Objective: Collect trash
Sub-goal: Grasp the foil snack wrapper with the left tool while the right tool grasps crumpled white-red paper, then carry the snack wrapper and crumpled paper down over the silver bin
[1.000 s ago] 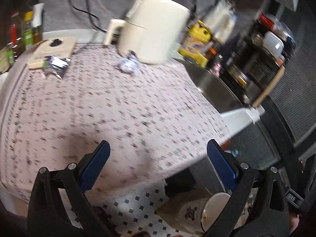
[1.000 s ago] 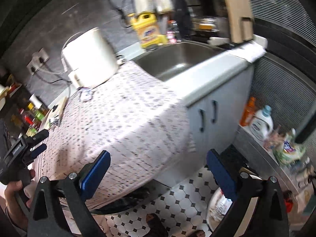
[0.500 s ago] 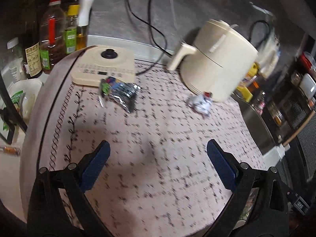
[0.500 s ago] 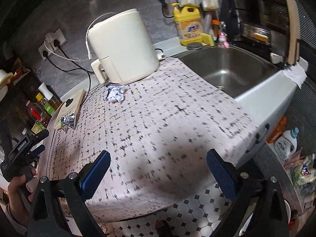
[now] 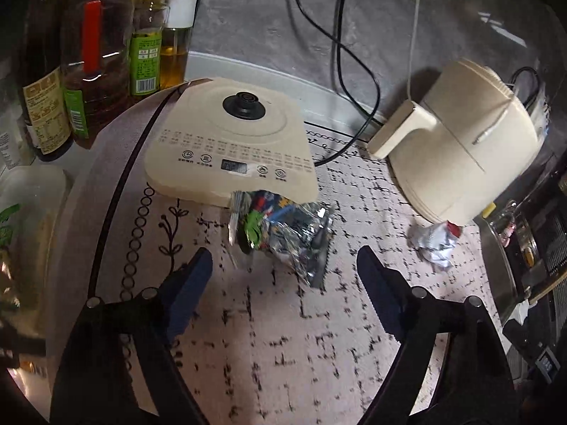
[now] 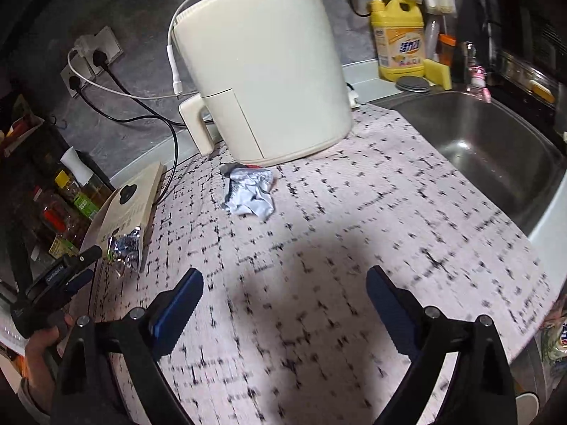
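A crinkled silver snack wrapper [image 5: 283, 237] lies on the patterned countertop mat against the front edge of a cream kettle base [image 5: 230, 145]. My left gripper [image 5: 283, 269] hovers just short of it; its jaws are closing, and only mat lies between the blue pads. A crumpled white paper wad [image 5: 434, 244] rests at the foot of the cream air fryer [image 5: 457, 148]. In the right wrist view that wad [image 6: 251, 194] lies ahead of my right gripper [image 6: 283, 283], which stands open over bare mat. The wrapper [image 6: 124, 248] and the left gripper [image 6: 76, 265] in a hand show at the far left.
Oil and sauce bottles [image 5: 99, 46] crowd the back left corner. Black and white cables [image 5: 340, 46] run along the grey wall to sockets [image 6: 88, 60]. A steel sink [image 6: 489, 148] lies to the right of the mat, with a yellow detergent bottle [image 6: 398, 49] behind it.
Both grippers swung in from the counter's front edge over the mat. The left now faces the wrapper close up with narrower jaws. The right has neared the paper wad.
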`<state>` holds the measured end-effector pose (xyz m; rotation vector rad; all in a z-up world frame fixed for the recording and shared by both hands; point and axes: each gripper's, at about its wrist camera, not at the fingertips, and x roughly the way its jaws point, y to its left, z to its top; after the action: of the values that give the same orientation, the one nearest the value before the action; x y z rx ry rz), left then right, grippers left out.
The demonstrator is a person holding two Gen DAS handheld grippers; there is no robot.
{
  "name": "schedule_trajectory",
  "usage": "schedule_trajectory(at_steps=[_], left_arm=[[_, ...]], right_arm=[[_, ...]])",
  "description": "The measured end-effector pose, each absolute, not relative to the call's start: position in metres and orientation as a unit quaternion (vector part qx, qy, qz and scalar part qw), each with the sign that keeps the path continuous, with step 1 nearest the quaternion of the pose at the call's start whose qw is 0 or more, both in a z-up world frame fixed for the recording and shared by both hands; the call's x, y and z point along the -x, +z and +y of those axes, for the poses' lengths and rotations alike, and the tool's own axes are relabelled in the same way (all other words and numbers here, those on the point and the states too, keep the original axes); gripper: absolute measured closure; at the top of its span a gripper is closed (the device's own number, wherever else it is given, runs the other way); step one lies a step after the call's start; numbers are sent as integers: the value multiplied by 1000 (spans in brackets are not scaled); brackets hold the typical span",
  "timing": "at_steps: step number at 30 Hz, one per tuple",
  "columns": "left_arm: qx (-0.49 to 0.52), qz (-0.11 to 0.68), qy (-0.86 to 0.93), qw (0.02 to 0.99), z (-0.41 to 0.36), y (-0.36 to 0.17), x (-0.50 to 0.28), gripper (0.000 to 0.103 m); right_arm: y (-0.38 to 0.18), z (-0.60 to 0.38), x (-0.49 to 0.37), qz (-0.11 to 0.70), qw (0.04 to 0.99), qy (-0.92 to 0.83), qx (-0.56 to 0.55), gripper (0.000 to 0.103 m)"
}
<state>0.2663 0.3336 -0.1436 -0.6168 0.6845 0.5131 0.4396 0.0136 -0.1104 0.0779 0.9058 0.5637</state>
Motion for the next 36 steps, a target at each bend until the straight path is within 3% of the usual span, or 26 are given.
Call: schedule_trajectory(at_steps=[11, 14, 16, 17, 18, 19, 26, 36], left_arm=[[300, 360, 243, 849, 363, -176, -293, 30], [294, 362, 253, 847, 366, -181, -295, 44], [300, 361, 249, 847, 368, -182, -295, 64], [307, 361, 243, 846, 369, -182, -296, 65], [307, 359, 244, 847, 368, -180, -295, 73], [303, 355, 244, 850, 365, -177, -294, 78], [304, 334, 213, 867, 335, -153, -289, 82], [279, 355, 108, 886, 217, -140, -310, 86]], right_arm=[[-144, 89, -501, 448, 850, 277, -37, 17], [-150, 107, -514, 449, 849, 276, -30, 17], [-156, 119, -523, 451, 847, 279, -29, 21], [-159, 123, -526, 453, 845, 284, -27, 39], [-163, 129, -529, 463, 837, 290, -22, 69], [-167, 134, -531, 477, 826, 301, -17, 76], [-140, 101, -491, 448, 834, 322, -15, 79], [-107, -66, -430, 429, 868, 241, -69, 79]])
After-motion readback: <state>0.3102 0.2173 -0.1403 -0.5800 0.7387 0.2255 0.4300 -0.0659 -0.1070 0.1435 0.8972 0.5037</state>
